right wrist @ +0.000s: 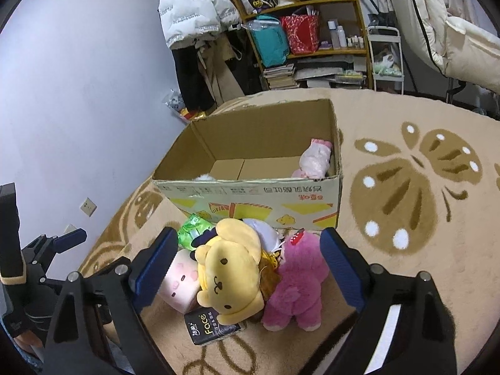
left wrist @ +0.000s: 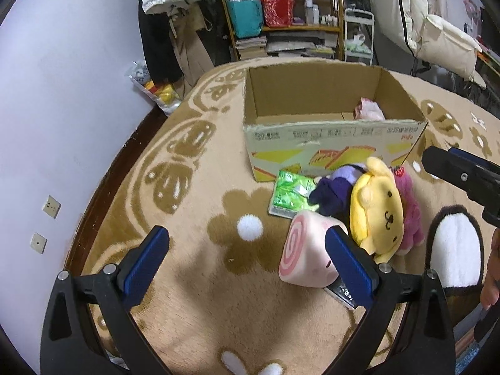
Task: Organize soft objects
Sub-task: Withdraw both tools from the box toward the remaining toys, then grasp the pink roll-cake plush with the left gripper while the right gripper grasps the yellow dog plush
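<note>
Plush heap sits low centre in the right wrist view, yellow dog plush and pink plush between the open, empty right claw. Left claw, also open and empty, lies left of the heap; its right finger is by the pink roll cushion.

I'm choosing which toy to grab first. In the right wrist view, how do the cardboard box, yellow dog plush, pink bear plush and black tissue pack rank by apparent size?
1. cardboard box
2. yellow dog plush and pink bear plush, which look alike in size
3. black tissue pack, partly hidden
</note>
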